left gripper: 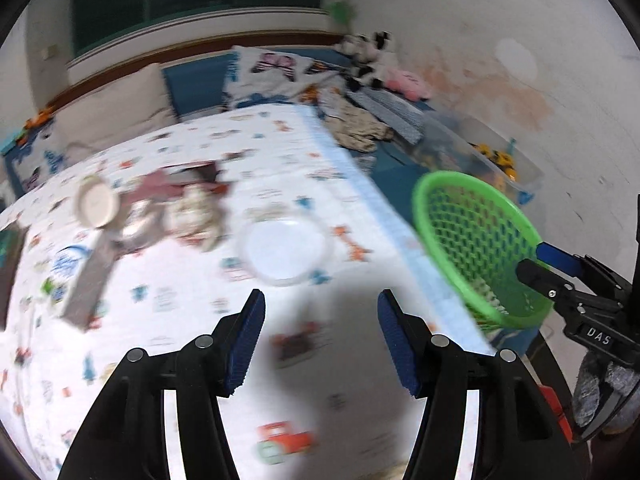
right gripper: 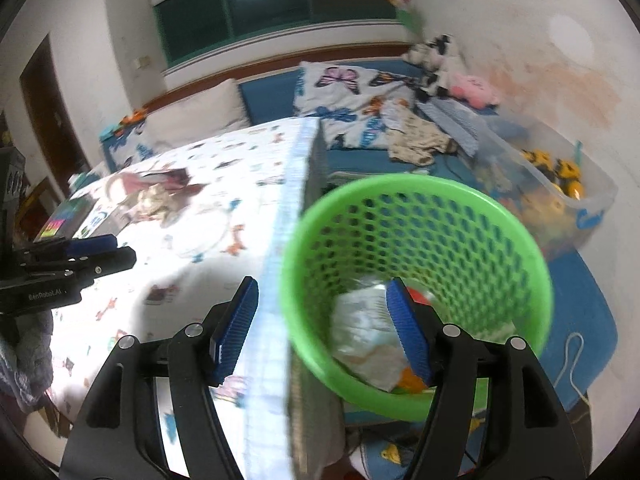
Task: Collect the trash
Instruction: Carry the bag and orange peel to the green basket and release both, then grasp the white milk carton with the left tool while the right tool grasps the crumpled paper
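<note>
A green mesh basket [right gripper: 420, 280] hangs off the right edge of the patterned table [right gripper: 200, 280]; crumpled white paper [right gripper: 368, 336] lies inside it. In the left wrist view the basket [left gripper: 476, 240] is at the right. My left gripper [left gripper: 320, 336] is open and empty over the table. Ahead of it lie a clear plastic lid [left gripper: 286, 248], a crumpled tissue [left gripper: 196, 212], a pink wrapper [left gripper: 160, 188] and a round beige cap [left gripper: 96, 204]. My right gripper [right gripper: 320, 324] is open; the right one of its fingers [right gripper: 408, 328] reaches into the basket, the left one is outside the rim.
A bed with butterfly pillows [right gripper: 352, 92], clothes [right gripper: 416, 140] and plush toys [right gripper: 472, 88] lies behind. A clear bin of toys [right gripper: 556, 184] stands by the wall. A blue mat [right gripper: 580, 320] covers the floor. A flat box [left gripper: 88, 276] lies on the table at left.
</note>
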Demonstrator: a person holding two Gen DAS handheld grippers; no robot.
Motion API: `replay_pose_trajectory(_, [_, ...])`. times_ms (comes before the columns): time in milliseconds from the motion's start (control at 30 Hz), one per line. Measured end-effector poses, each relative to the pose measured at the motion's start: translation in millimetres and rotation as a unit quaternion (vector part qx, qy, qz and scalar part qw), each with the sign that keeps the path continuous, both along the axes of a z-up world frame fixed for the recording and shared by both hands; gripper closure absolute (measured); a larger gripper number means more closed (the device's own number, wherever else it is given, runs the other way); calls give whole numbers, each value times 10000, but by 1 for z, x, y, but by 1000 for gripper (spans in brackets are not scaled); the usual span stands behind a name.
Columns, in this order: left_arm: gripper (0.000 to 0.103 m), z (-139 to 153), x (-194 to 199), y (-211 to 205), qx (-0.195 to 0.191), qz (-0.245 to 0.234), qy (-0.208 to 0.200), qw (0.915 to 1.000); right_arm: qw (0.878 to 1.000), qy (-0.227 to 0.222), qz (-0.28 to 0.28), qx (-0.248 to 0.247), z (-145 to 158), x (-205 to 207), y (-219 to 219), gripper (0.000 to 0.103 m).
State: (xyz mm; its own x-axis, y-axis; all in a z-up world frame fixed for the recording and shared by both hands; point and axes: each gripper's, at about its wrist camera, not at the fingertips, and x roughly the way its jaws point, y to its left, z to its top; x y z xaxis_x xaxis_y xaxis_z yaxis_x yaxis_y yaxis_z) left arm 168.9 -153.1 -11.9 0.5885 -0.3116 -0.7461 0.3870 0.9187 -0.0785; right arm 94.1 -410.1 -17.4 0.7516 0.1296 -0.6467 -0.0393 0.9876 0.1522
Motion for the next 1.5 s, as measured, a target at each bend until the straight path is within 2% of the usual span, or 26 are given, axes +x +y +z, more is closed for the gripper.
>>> replay_pose_trajectory(433, [46,8,16,125,-83,1170,-66,9931,9944,-47,1043,-142,19,59,100,36])
replay_pose_trajectory(700, [46,8,20,174,-188,1564,-83,9875,9861,83,1650,-180,17,105,162,36])
replay_pose_trajectory(1033, [46,-2,30,205,-347,1751,34,9839,9789,304,2008,-236,-16,163,211,36])
replay_pose_trajectory(1300, [46,-5,41,217,-290,1806,40,9831,9775,482,2038,-246,-37,200,226,36])
replay_pose_trajectory(1467, [46,-9,55,217,-164,1769,63,9841,9762,575,2078,-249,-46,210,231,49])
replay_pose_trajectory(1500, [41,-10,60,216,-123,1738,64,9847,9760,560,2091,-251,-45,209,231,50])
